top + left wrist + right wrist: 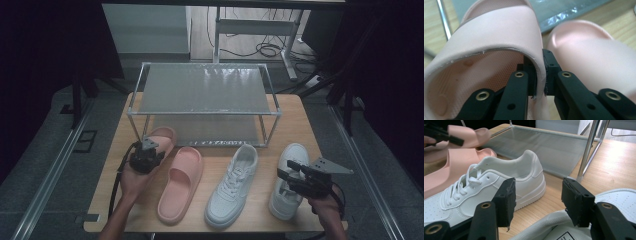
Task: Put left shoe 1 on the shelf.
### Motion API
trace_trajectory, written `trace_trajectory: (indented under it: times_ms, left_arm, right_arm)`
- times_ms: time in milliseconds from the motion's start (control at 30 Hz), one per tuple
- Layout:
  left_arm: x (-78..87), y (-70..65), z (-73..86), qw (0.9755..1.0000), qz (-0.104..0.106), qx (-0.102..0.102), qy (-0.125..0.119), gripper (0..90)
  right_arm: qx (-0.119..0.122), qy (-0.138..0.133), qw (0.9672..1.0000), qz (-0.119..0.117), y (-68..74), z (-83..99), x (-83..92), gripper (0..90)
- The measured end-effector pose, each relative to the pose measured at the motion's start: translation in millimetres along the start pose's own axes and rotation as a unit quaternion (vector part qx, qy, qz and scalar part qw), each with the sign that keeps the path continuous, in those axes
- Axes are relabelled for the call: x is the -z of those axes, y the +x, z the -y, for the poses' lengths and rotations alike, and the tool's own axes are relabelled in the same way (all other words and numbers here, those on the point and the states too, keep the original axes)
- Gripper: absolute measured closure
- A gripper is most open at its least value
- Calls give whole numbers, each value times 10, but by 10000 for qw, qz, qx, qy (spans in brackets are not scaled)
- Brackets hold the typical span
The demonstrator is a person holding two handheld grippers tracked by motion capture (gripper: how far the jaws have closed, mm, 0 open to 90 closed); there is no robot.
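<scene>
- The pink foam slide sandal on the left (pixel 159 140) is pinched at the inner edge of its wide strap (pixel 499 35) by the left gripper (pixel 145 156); in the left gripper view the two black jaws are seen pressed on either side of that strap edge, so the sandal is gripped, not merely touched.
- Its long axis is seen to run from near-left to far-right, with the toe end pointing toward the low shelf of the rack; the toe lies just at the rack's near-left leg (pixel 137 131).
- The sandal is judged to be on its way to that low shelf, so the coming move turns on the toe being aimed between the legs and under the upper shelf.
- The second pink foam slide sandal (pixel 181 183) lies on the wooden table top (pixel 305 125), just beside the held one on its right, with its toe toward the rack.
- The left hand is the nearer one to both sandals; the right hand is well apart from them.
- The right gripper (pixel 291 176) hovers over the opening of the right white lace-up sneaker (pixel 287 187); its jaws stand apart with nothing between the pads.
- The left white lace-up sneaker (pixel 233 186) rests between the pink sandals and the right sneaker.
- The two-tier metal-framed shoe rack with grey mesh shelves (pixel 205 90) stands at the far side of the table; nothing is seen on its upper shelf, and nothing can be made out on the lower shelf (pixel 554 147).
</scene>
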State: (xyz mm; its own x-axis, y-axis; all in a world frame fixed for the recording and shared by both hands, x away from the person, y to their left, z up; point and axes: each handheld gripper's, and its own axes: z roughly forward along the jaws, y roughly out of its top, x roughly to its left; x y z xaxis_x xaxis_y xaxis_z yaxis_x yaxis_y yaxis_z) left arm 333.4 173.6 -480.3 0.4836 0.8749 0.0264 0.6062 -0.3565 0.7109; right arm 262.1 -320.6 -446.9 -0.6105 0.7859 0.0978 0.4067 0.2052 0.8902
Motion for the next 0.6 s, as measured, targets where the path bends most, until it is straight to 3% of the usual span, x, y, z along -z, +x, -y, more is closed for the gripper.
trace_trajectory:
  times_ms: [367,600]
  left_arm:
    - [-370,-39,-359,9995,0,-300,64,840]
    - [-554,-71,-468,9991,12,-425,54,839]
  right_arm:
    - [9,1,10000,-8,-7,3,-8,454]
    - [8,1,10000,-10,-10,4,-4,454]
